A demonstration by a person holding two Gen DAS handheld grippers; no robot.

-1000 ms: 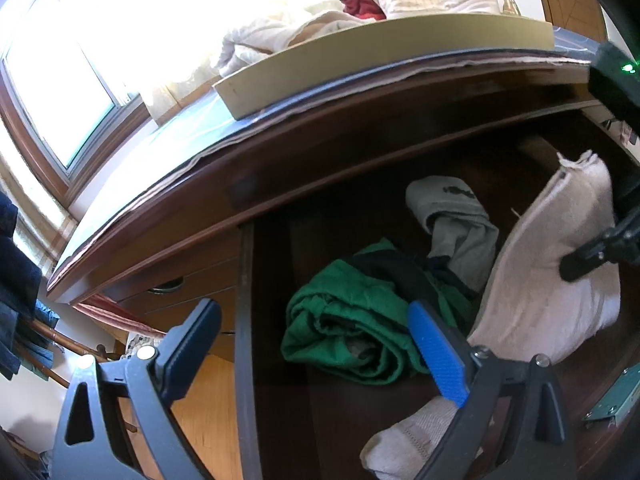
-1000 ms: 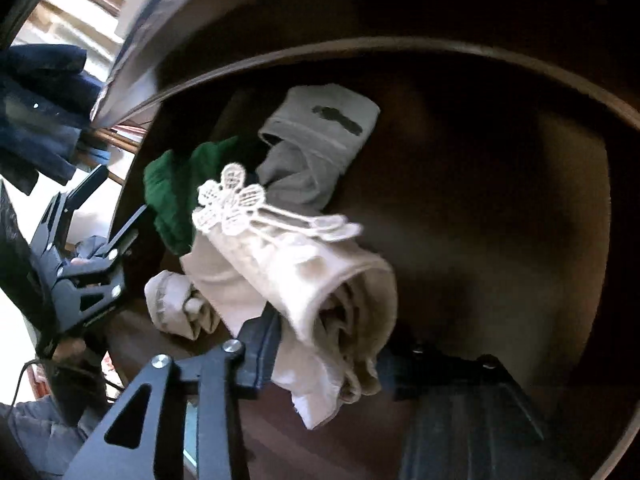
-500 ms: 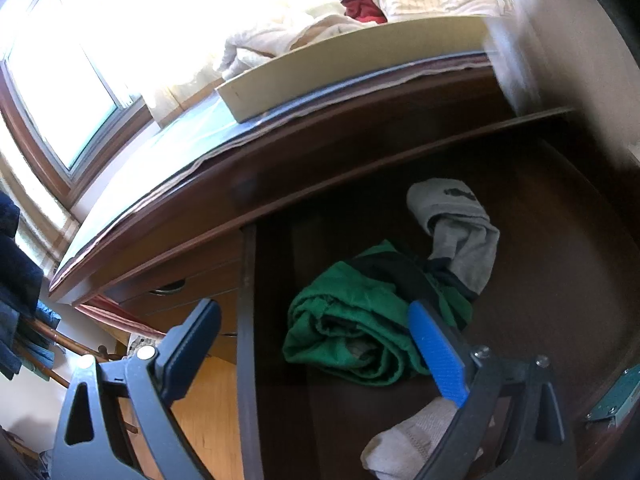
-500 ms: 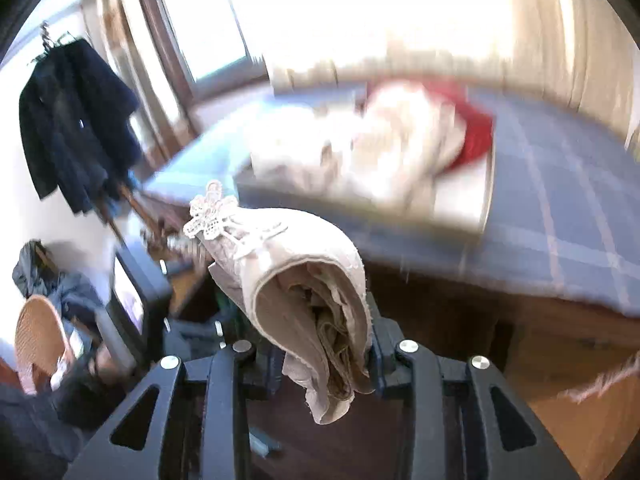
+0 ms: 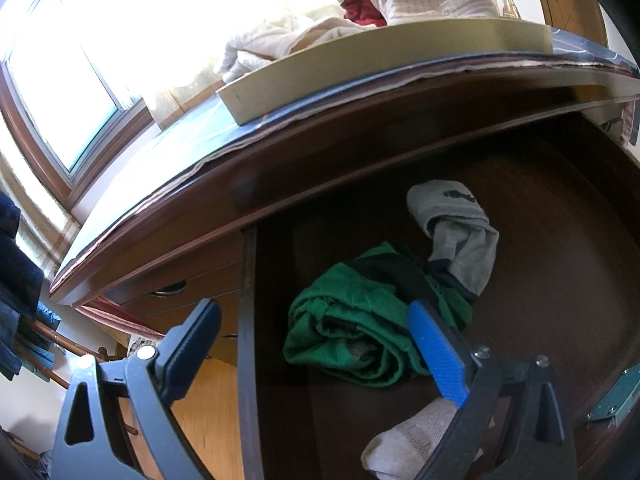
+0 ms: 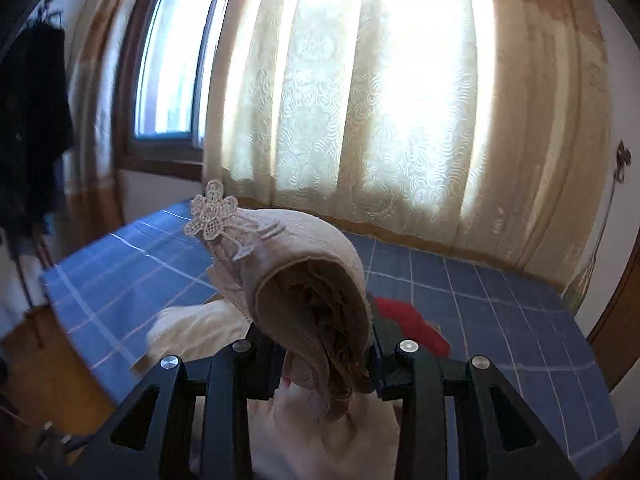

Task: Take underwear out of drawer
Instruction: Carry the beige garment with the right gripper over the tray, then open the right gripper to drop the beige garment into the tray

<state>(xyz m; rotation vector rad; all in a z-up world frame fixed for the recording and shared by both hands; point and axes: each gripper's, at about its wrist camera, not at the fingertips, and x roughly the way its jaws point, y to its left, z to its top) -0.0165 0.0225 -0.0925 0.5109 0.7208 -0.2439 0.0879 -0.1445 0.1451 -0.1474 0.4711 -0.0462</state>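
Right wrist view | right gripper clamped on underwear | left gripper jaws apart, empty | risk: loose folds slip out mid-carry

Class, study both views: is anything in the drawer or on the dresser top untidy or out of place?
Yes. In the drawer the green garment lies crumpled, and a grey sock is draped over it rather than folded. On the dresser top, clothes are heaped loosely in a tray.
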